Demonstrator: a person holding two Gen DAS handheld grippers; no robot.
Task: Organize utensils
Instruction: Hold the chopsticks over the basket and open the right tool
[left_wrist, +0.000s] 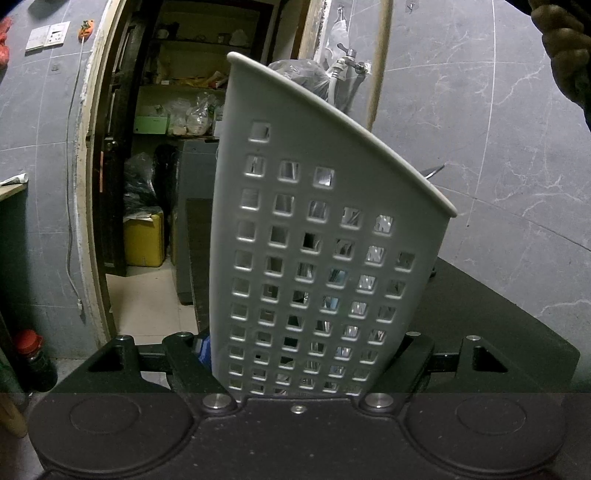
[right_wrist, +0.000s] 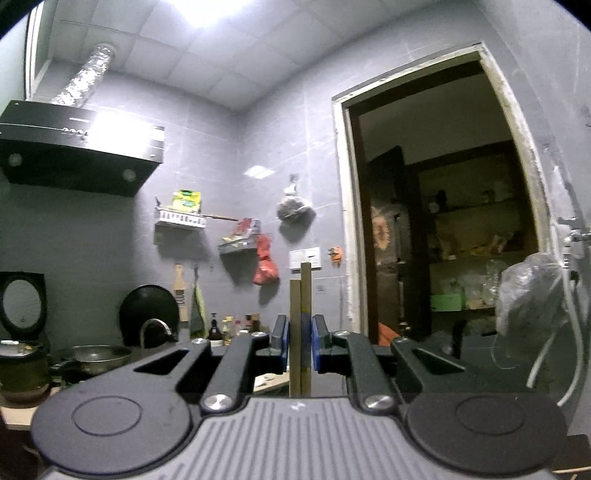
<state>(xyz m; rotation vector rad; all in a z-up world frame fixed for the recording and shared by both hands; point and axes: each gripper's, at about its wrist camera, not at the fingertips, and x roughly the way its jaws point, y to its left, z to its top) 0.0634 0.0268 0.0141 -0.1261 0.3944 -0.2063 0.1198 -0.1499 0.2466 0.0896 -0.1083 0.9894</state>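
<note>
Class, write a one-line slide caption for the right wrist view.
Right tool clamps two upright chopsticks in a grey-tiled kitchen.

a dark tabletop (left_wrist: 498, 314) carries the white perforated utensil holder (left_wrist: 306, 240) standing upright.

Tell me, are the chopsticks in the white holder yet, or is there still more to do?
Not yet. Some metal utensils already show through the holes of the white holder, which the left gripper is clamping. The right gripper is shut on a pair of wooden chopsticks, held upright in the air, away from the holder. They still have to be dropped in. Whether more utensils wait elsewhere, these views don't show.
</note>
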